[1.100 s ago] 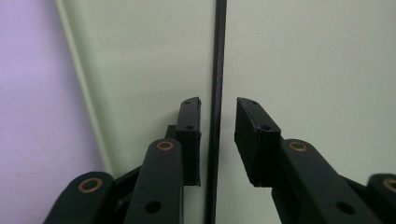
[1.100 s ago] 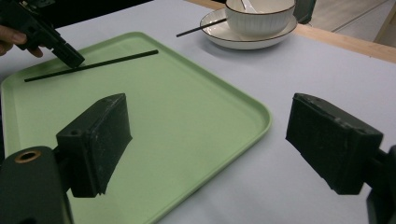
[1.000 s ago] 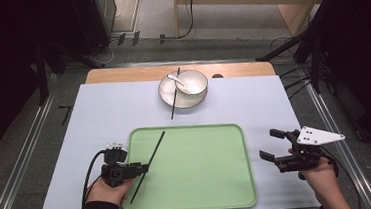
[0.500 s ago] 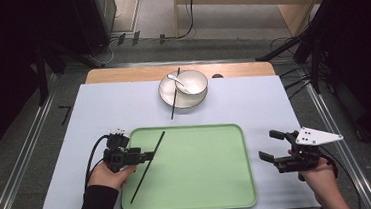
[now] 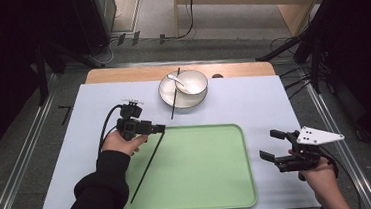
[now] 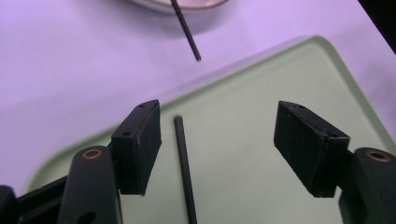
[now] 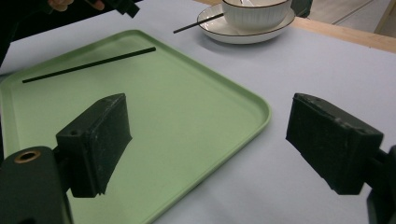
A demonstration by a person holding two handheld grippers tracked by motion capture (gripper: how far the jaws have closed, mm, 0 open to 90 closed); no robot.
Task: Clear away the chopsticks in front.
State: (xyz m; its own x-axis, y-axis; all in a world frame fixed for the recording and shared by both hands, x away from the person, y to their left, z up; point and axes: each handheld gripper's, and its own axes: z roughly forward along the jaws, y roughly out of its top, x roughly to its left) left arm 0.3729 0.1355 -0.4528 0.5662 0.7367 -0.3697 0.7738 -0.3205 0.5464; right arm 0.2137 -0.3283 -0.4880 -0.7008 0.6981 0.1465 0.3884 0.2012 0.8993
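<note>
A thin black chopstick (image 5: 148, 165) lies slantwise on the left part of the green tray (image 5: 214, 182). My left gripper (image 5: 159, 129) hovers open over the chopstick's far end; in the left gripper view the chopstick (image 6: 184, 163) runs between the jaws, nearer the left one, untouched. A second chopstick (image 5: 175, 95) leans on the white bowl (image 5: 191, 84), which holds a white spoon (image 5: 177, 80) and stands on a plate. My right gripper (image 5: 267, 144) rests open to the right of the tray, with nothing between its jaws.
The tray sits on a pale blue mat (image 5: 273, 102) over a wooden table (image 5: 241, 69). In the right gripper view the tray's corner (image 7: 261, 112) lies just ahead, with the bowl (image 7: 254, 14) and plate beyond. Dark floor and cables surround the table.
My left gripper has moved away from the person along the tray's left side, up to the chopstick's far end. The chopstick and the right gripper have stayed put.
</note>
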